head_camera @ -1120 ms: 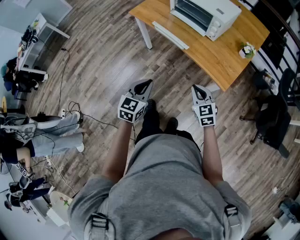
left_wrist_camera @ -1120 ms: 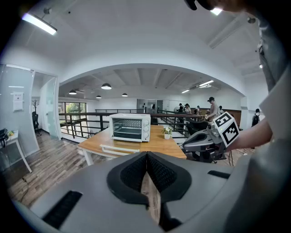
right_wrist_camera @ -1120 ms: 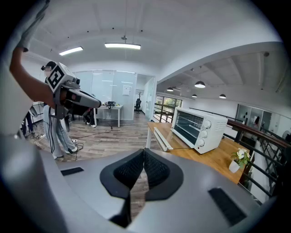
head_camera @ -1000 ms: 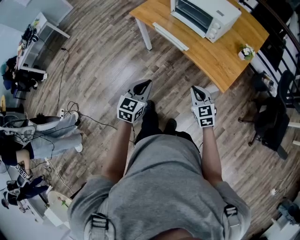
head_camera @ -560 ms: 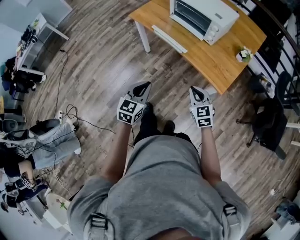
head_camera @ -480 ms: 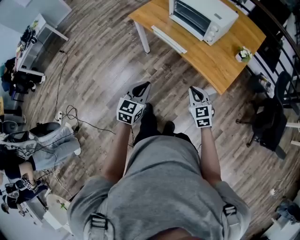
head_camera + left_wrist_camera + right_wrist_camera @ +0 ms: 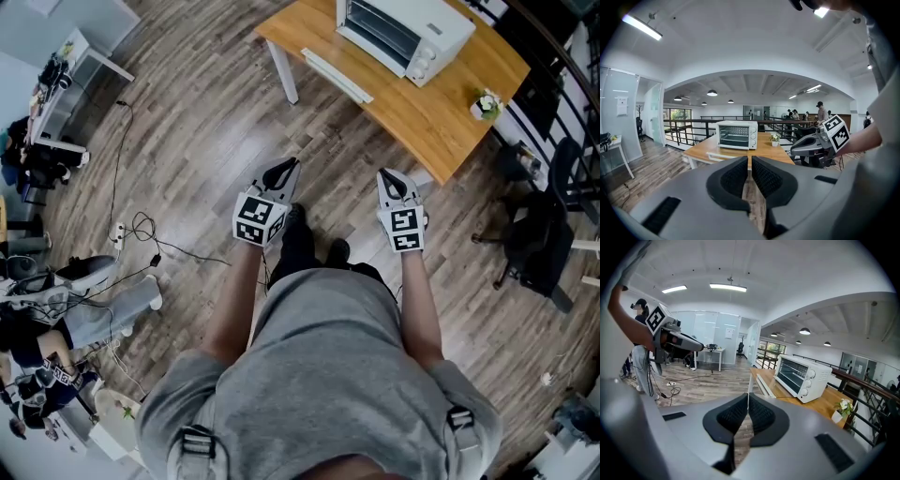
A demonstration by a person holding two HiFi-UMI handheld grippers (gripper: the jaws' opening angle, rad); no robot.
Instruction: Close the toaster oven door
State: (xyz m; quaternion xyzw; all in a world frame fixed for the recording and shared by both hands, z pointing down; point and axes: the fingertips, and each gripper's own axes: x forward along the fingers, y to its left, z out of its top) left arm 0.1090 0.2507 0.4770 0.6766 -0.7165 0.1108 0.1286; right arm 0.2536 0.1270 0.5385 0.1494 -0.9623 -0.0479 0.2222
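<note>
Left gripper (image 7: 291,165) and right gripper (image 7: 384,175), closed empty, face the boxy white toaster oven (image 7: 405,28) on a wooden table (image 7: 441,105).

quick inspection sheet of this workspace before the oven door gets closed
surface: wooden table, bare around the oven; wood floor in front of it
job's things: white toaster oven on the table, its door folded down open
clutter: small potted plant near the table's edge, apart from the oven
grippers: left gripper and right gripper both shut and empty, over the floor, short of the table
cables: loose cables on the floor to the left, away from the table
surroundings: black office chair right of the table; a seated person's legs at far left
</note>
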